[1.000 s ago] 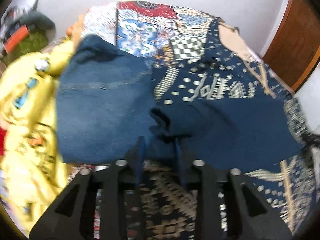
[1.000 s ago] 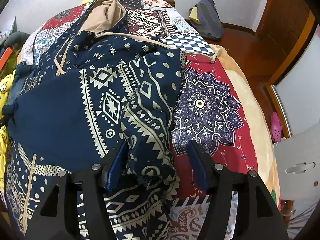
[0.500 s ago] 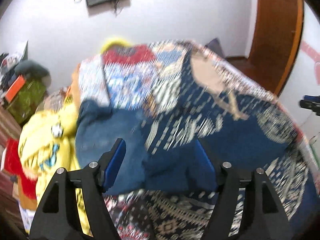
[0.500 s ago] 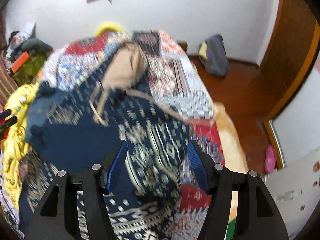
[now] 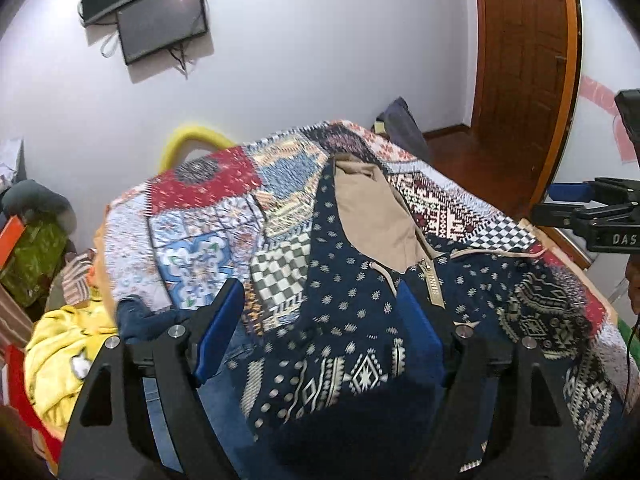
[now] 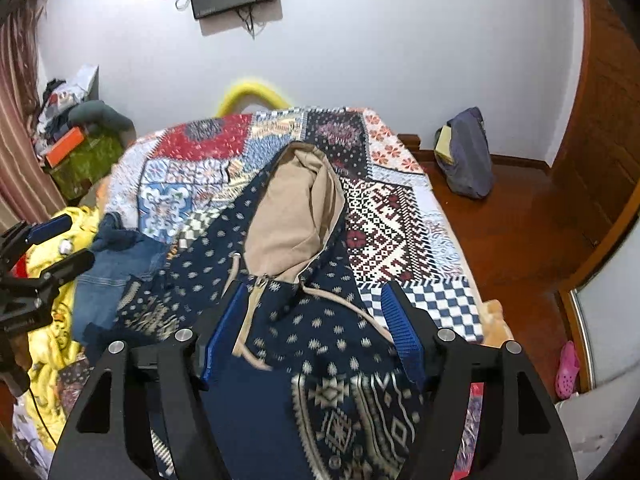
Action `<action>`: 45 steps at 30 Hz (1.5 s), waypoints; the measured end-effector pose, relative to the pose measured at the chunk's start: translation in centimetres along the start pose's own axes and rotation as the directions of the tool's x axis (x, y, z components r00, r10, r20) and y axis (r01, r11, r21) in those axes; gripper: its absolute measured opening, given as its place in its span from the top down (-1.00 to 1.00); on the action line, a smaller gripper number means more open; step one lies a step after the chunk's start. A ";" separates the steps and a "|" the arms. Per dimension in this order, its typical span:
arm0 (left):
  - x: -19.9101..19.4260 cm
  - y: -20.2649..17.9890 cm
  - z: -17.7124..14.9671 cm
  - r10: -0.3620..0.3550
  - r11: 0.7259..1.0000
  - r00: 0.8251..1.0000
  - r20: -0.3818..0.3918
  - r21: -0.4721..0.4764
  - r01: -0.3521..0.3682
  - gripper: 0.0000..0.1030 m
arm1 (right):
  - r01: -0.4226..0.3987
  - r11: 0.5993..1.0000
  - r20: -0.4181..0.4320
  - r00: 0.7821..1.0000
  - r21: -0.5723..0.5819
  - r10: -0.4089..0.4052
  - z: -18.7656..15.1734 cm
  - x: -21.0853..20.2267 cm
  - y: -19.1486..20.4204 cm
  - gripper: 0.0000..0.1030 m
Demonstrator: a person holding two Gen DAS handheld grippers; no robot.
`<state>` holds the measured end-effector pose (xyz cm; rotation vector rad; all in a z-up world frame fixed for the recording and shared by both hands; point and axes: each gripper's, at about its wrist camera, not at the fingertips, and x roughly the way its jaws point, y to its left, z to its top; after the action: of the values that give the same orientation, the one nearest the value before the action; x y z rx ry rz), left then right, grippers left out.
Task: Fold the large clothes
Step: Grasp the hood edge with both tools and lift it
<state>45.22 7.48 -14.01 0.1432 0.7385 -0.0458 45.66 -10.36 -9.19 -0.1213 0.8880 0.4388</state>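
Note:
A navy hoodie [image 5: 352,320] with a cream pattern and a beige-lined hood [image 5: 372,216] lies on the patchwork bedspread [image 5: 200,216]; it also shows in the right wrist view [image 6: 320,320]. My left gripper [image 5: 324,320] is open and empty, raised above the hoodie's left part. My right gripper [image 6: 316,320] is open and empty, raised above the hoodie's chest below the hood [image 6: 296,208]. Each gripper shows in the other's view: the right one [image 5: 580,208] and the left one [image 6: 48,240].
Blue jeans [image 6: 108,276] lie at the hoodie's left, beside a yellow garment [image 5: 64,344]. A dark bag [image 6: 464,156] stands on the wooden floor to the right of the bed. A wooden door [image 5: 520,64] and a wall screen [image 5: 160,20] are behind.
My left gripper let go of the navy cloth and opened. Both grippers lifted up and back from the hoodie, so the views now take in the far wall.

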 end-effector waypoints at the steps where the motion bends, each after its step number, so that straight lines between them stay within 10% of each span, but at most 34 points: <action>1: 1.3 -0.1 0.1 -0.008 1.000 1.000 -0.014 -0.006 0.008 -0.51 | 0.004 1.000 -0.014 1.000 -0.008 -0.004 0.2 1.2 0.0 -0.26; 13: 16.7 1.0 0.2 -0.121 0.973 0.970 -0.210 -0.221 0.073 -0.51 | -0.028 0.974 -0.213 0.974 0.225 0.077 1.8 15.8 -3.0 -0.26; 22: 22.1 2.2 0.4 -0.072 0.958 0.964 -0.257 -0.287 -0.005 -0.51 | -0.031 0.935 -0.285 0.948 0.352 0.138 1.6 21.1 -5.0 -0.26; 26: 23.0 1.6 -0.1 -0.038 0.973 0.966 -0.257 -0.230 -0.023 -0.44 | 0.035 0.933 -0.308 0.948 0.359 0.083 1.2 21.6 -6.0 0.65; 28: 22.9 1.5 -0.2 -0.018 0.973 0.965 -0.262 -0.228 -0.044 -0.20 | 0.023 0.931 -0.303 0.948 0.364 0.095 0.9 21.2 -6.4 0.77; 30: 22.4 1.5 0.0 -0.096 0.967 0.960 -0.262 -0.253 0.028 0.75 | 0.019 0.934 -0.302 0.949 0.357 0.096 0.8 20.0 -6.3 0.83; 45: 4.4 -0.5 -0.9 -0.169 0.979 0.979 -0.111 -0.135 0.154 0.88 | -0.162 0.984 -0.084 0.982 0.077 0.168 -0.6 0.1 -0.7 0.85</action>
<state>47.81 7.19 -17.74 -0.0358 0.8722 -0.1462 45.57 -11.16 -9.67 -0.0033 1.0058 0.5598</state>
